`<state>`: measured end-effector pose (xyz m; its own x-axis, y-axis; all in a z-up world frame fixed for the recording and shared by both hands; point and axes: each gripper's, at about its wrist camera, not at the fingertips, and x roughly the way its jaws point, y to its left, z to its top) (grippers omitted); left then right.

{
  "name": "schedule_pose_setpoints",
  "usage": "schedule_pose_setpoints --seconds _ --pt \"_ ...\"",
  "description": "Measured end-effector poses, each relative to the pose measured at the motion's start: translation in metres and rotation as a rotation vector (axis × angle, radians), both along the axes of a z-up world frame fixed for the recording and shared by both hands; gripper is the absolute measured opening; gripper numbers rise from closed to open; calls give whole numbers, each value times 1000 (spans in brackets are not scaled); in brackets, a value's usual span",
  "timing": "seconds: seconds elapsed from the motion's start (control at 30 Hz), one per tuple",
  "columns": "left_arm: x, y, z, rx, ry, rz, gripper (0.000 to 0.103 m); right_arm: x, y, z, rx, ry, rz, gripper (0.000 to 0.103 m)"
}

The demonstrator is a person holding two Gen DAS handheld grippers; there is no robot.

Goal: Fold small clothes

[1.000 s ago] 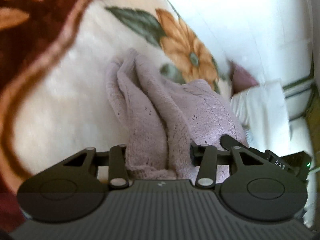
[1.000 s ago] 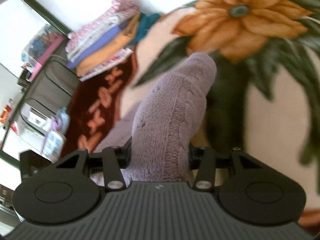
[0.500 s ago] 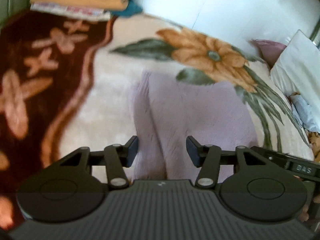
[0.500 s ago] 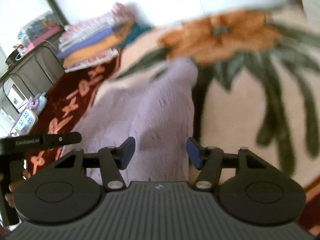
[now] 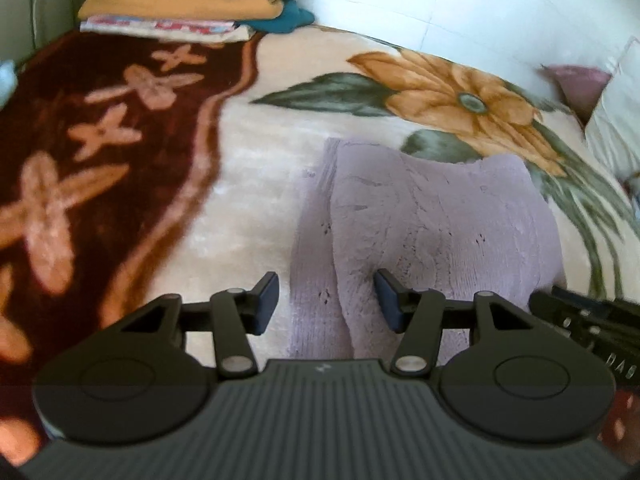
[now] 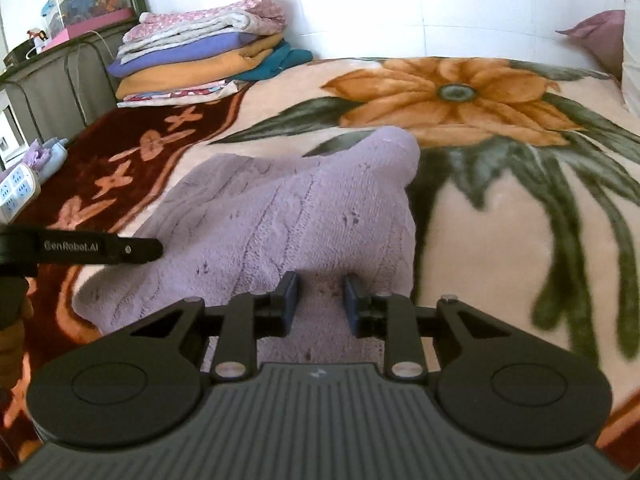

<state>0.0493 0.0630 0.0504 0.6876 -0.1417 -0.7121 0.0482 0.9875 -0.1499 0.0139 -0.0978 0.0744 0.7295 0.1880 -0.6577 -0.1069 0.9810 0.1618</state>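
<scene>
We see the left tool (image 5: 326,300) spread wide, holding nothing, over the near left edge of the lilac knit garment (image 5: 432,224). The garment lies folded into a plush, cable-textured rectangle mid-bed on the floral blanket (image 5: 264,184). Our right tool (image 6: 320,300) is narrowly parted, empty, above its near edge.

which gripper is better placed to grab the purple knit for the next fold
Probably the right hand-held gripper: its open jaws sit narrowly over the near edge of the purple knit. The left hand-held gripper is open wider, straddling the knit's left edge.
</scene>
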Motion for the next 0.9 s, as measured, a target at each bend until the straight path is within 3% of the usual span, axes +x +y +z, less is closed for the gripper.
schedule_pose_setpoints --seconds 0.07,0.13,0.2,0.33,0.4,0.57,0.77,0.9 --pt "-8 -3 6 8 -12 -12 56 -7 -4 7 29 -7 -19 35" --pt "-17 -5 13 -3 -10 -25 53 -16 -10 15 69 -8 -29 46" --pt "-27 -7 20 -11 -7 -44 56 -25 -13 21 101 -9 -40 67" --pt "-52 -14 30 11 -41 -51 81 -49 -16 30 121 -14 -48 83" --pt "-63 -19 30 36 -57 -37 85 -59 -14 29 112 -7 -50 92" --pt "-74 -32 17 102 -1 -44 85 -77 -9 19 57 14 -57 102" --pt "-72 -43 -11 139 97 -30 85 -79 -10 -8 12 81 -97 103" --pt "-74 -48 -23 172 102 -26 85 -74 -13 -26 9 132 -110 103"
